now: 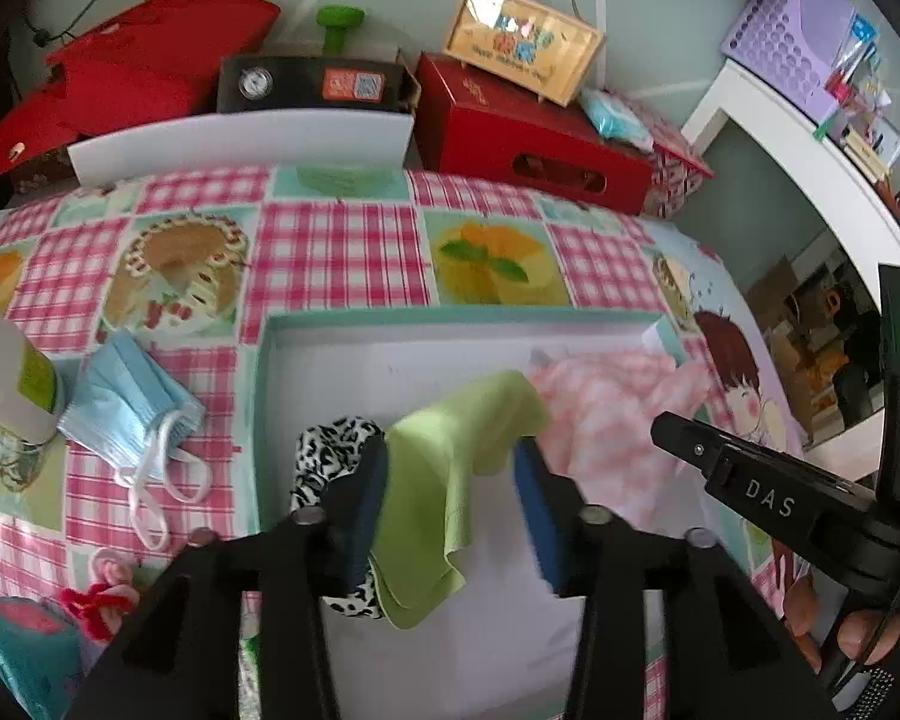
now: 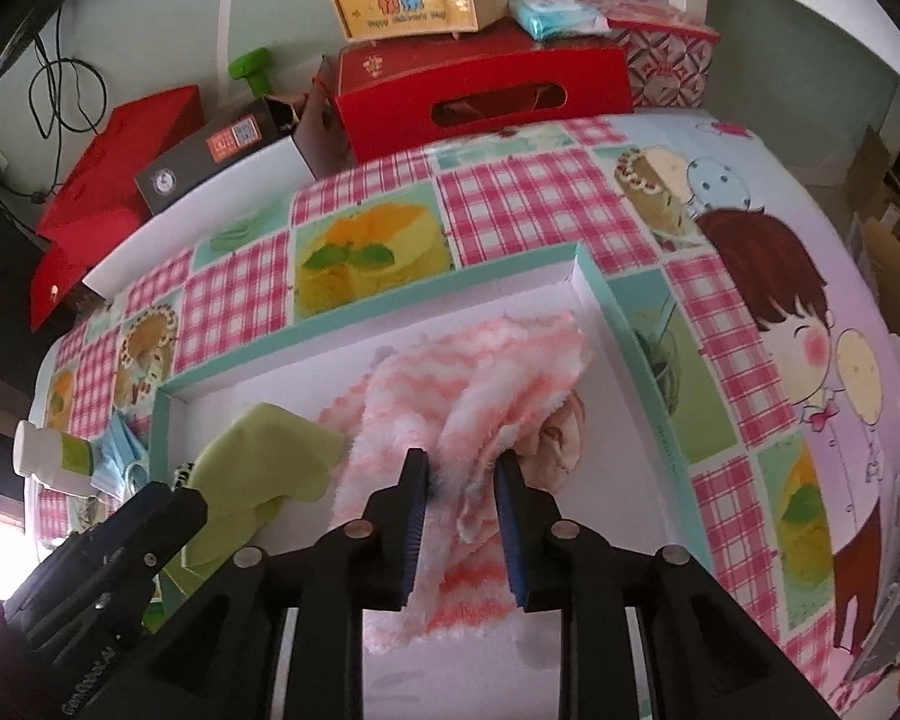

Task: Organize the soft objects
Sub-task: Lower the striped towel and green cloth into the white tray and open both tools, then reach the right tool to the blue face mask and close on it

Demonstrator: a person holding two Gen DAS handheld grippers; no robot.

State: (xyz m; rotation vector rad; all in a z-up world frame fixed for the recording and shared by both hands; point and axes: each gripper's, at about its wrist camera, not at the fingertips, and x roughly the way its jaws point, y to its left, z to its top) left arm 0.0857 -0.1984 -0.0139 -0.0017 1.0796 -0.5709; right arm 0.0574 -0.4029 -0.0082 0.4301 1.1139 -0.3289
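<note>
A shallow white box with a teal rim (image 1: 450,318) lies on the table; it also shows in the right wrist view (image 2: 354,324). In it lie a green cloth (image 1: 450,480), a black-and-white patterned fabric (image 1: 324,456) and a fluffy pink-and-white cloth (image 1: 606,414). My left gripper (image 1: 450,474) is open, its jaws on either side of the green cloth, which drapes between them. My right gripper (image 2: 461,471) has its jaws around the pink-and-white cloth (image 2: 468,384); a beige soft item (image 2: 561,444) lies beside it. The green cloth (image 2: 264,468) shows left of it.
A blue face mask (image 1: 132,414) and a white bottle (image 1: 6,366) lie left of the box. Red and pink hair ties (image 1: 102,594) lie at the near left. Red boxes (image 1: 528,132), a black box (image 1: 312,84) and a yellow case (image 1: 522,42) stand behind the table.
</note>
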